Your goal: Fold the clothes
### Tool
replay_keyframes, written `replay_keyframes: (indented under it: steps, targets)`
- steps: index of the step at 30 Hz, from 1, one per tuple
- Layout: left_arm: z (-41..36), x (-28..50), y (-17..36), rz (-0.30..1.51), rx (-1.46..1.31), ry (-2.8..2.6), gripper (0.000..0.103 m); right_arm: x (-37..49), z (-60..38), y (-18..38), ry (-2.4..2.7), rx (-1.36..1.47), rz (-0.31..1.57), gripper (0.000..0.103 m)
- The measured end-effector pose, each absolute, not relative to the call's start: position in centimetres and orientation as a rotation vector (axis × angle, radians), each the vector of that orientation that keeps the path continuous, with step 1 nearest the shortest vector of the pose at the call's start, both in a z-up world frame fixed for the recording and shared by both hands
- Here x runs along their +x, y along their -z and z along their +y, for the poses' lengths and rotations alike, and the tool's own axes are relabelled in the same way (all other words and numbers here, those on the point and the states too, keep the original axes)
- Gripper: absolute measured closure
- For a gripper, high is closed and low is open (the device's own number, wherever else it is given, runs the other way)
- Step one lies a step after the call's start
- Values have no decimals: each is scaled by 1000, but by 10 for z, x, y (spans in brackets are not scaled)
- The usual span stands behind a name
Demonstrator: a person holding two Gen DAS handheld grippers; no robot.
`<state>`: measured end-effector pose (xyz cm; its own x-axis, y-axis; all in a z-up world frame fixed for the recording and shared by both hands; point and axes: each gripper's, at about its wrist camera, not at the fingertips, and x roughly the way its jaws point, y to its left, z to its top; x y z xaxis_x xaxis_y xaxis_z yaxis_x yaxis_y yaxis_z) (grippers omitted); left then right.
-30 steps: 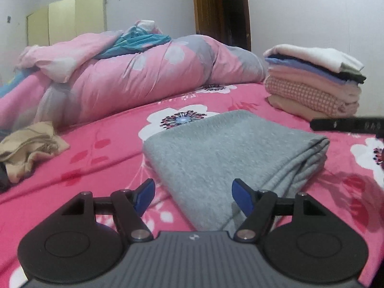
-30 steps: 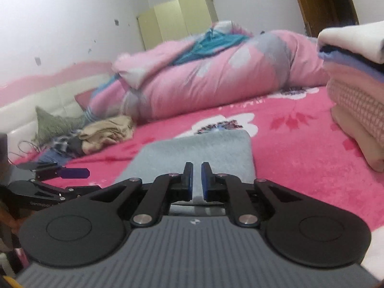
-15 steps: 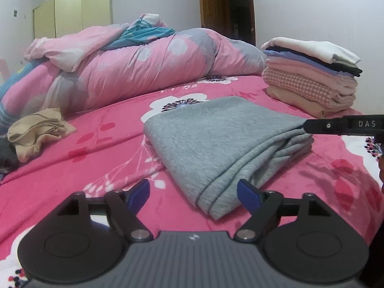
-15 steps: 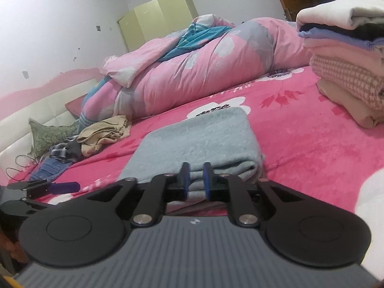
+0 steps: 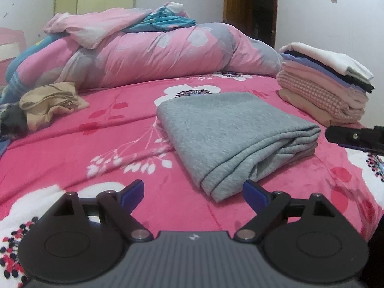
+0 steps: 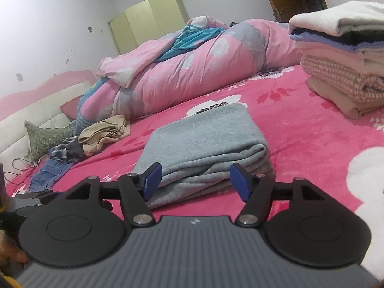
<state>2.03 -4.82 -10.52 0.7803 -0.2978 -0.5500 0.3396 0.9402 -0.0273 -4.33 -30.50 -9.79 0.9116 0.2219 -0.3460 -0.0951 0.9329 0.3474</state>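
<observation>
- The left gripper (image 5: 193, 193) is nearest in its own view, low over the pink floral bedspread (image 5: 72, 148); its jaws have just been opening and stand wide apart, and nothing lies between the blue pads (image 5: 255, 193).
- The right gripper (image 6: 194, 180) hovers at the near edge of the folded grey garment (image 6: 201, 141); its jaws have just been opening, and the layered edge of the garment shows in the gap between them, with neither pad pressing on it.
- The folded grey garment lies flat in the middle of the bedspread as a neat rectangle, its stacked folded edges facing both cameras.
- In the left wrist view the tip of the right gripper (image 5: 355, 136) reaches in from the right edge, just beside the garment's right corner.
- To the left, well apart from the garment, a crumpled beige garment (image 6: 103, 134) lies next to dark and checked clothes and jeans (image 6: 48, 175).
- To the right, a stack of folded clothes (image 5: 324, 84) sits on the bedspread, white on top, checked pink lower down.
- Behind all this a rumpled pink floral duvet (image 5: 156, 52) stretches across the bed, a teal cloth (image 5: 165, 21) draped on it.
- Farthest back stand a pale yellow wardrobe (image 6: 148, 24) and a brown door frame (image 5: 249, 7).
</observation>
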Motion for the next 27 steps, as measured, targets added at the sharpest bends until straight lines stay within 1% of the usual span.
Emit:
replay_keyframes:
  steps: [15, 18, 20, 22, 27]
  targets:
    - [-27, 25, 110, 589, 14, 330, 11, -40, -284, 90, -137, 291, 414, 37]
    - [-23, 28, 109, 591, 0, 331, 10, -38, -281, 89, -127, 284, 418, 36]
    - [-21, 29, 109, 595, -6, 333, 10, -37, -280, 88, -114, 280, 416, 33]
    - [-20, 29, 110, 602, -6, 333, 9, -36, -279, 87, -102, 281, 412, 24]
    - [-15, 30, 109, 607, -4, 323, 5, -31, -274, 87, -88, 281, 414, 20]
